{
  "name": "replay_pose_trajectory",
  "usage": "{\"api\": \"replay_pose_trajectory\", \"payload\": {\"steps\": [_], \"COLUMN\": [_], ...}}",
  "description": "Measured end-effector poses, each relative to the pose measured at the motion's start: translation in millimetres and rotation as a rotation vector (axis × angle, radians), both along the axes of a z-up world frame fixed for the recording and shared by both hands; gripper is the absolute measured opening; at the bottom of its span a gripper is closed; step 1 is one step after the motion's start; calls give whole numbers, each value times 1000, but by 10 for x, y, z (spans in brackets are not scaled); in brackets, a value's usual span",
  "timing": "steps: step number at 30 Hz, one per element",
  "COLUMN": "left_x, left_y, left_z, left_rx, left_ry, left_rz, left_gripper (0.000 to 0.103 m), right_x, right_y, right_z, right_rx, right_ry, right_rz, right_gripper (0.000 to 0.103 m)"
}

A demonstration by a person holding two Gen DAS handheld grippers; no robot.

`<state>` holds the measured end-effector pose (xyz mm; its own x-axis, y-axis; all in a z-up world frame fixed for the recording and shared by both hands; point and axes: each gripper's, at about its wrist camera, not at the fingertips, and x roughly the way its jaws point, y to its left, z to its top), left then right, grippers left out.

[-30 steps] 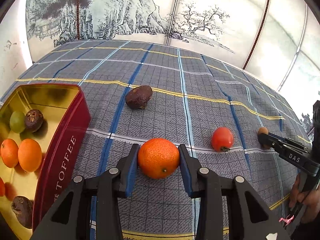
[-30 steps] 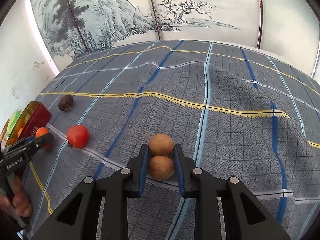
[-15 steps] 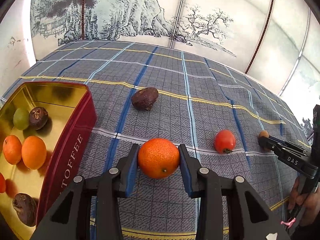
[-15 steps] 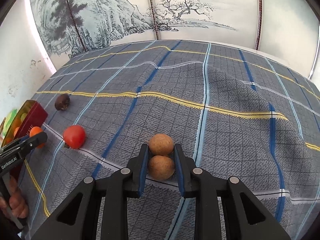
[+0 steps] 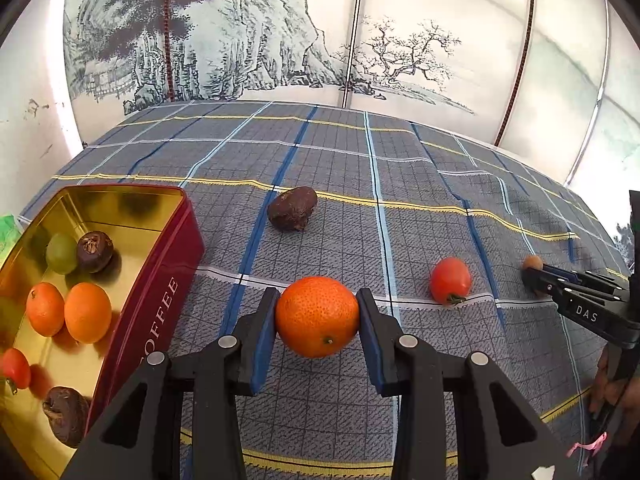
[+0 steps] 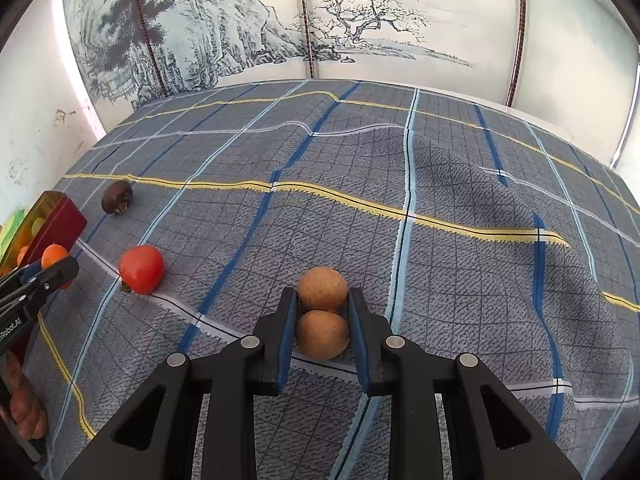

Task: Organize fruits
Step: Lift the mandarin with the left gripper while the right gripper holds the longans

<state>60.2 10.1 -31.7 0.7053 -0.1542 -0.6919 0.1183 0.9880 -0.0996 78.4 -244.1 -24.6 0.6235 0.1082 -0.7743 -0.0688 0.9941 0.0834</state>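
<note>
1. Behind the table stands a folding screen [image 5: 280, 40] painted with ink mountains and a bare tree; the table itself is covered with a grey plaid cloth [image 5: 400, 184].
2. At 9 o'clock in the left wrist view, a red toffee tin [image 5: 160, 280] already keeps two mandarins, a green grape, two dark brown fruits and a tomato.
3. The left gripper [image 5: 318, 320] is clamped on a mandarin [image 5: 317, 316], near the tin's right wall.
4. The right gripper [image 6: 322, 336] is clamped on the nearer of two longans [image 6: 322, 334]; the other one touches it just beyond.
5. Left on the cloth are a tomato [image 5: 450, 280] at 3 o'clock and a dark brown fruit [image 5: 293, 214] at 12 o'clock.
6. I judge the task more than half done: four fruits are not yet in the tin.
</note>
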Motion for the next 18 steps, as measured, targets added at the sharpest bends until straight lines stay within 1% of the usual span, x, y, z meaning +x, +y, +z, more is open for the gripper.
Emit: {"api": "replay_pose_trajectory", "payload": {"steps": [11, 18], "left_x": [-36, -58], "left_y": [23, -32], "left_z": [11, 36], "left_rx": [5, 34], "left_ry": [-7, -22], "left_rz": [5, 4], "left_gripper": [35, 35], "right_x": [4, 9], "right_y": [-5, 2], "right_z": [9, 10], "right_rx": [2, 0], "right_ry": [0, 1], "right_rz": [-9, -8], "right_gripper": [26, 26]}}
